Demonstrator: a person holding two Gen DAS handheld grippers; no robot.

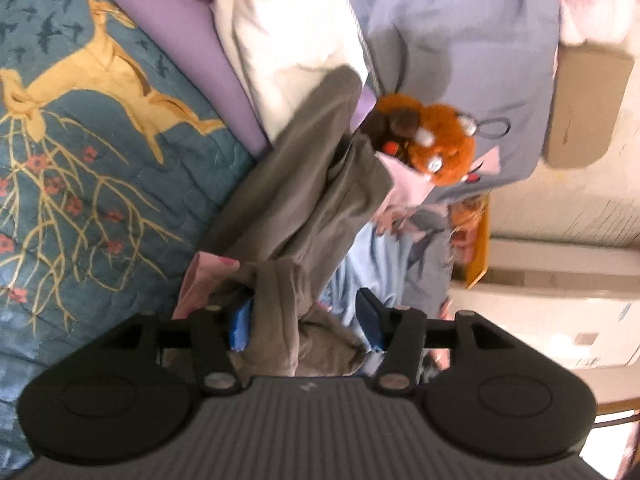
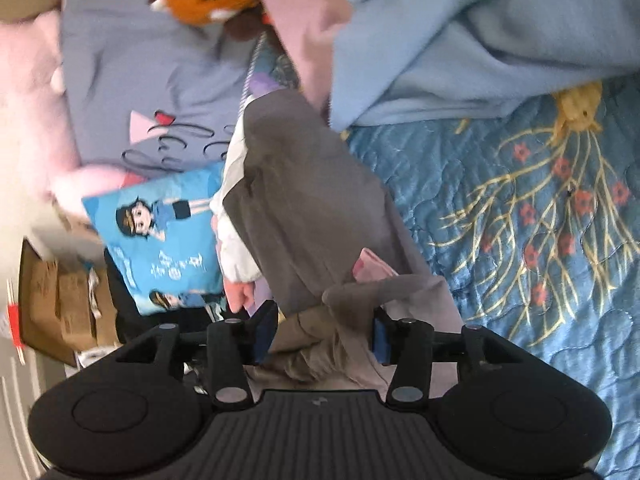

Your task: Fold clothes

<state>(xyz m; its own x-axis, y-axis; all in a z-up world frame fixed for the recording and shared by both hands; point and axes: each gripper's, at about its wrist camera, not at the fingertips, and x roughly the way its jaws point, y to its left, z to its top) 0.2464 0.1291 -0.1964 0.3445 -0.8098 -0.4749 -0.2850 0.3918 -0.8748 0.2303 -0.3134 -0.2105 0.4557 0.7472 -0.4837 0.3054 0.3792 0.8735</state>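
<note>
While both tools [image 1: 306, 322] [image 2: 322, 334] gape around the grey garment [image 2: 304, 200], a plush toy [image 1: 428, 144] crowds beyond.

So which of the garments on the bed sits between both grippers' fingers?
The grey-brown garment; the light blue one and the white one lie farther off.

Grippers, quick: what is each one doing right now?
Left gripper: open, grey garment lying loose between its pads.
Right gripper: open, the same grey garment bunched between its pads, not pinched.
</note>
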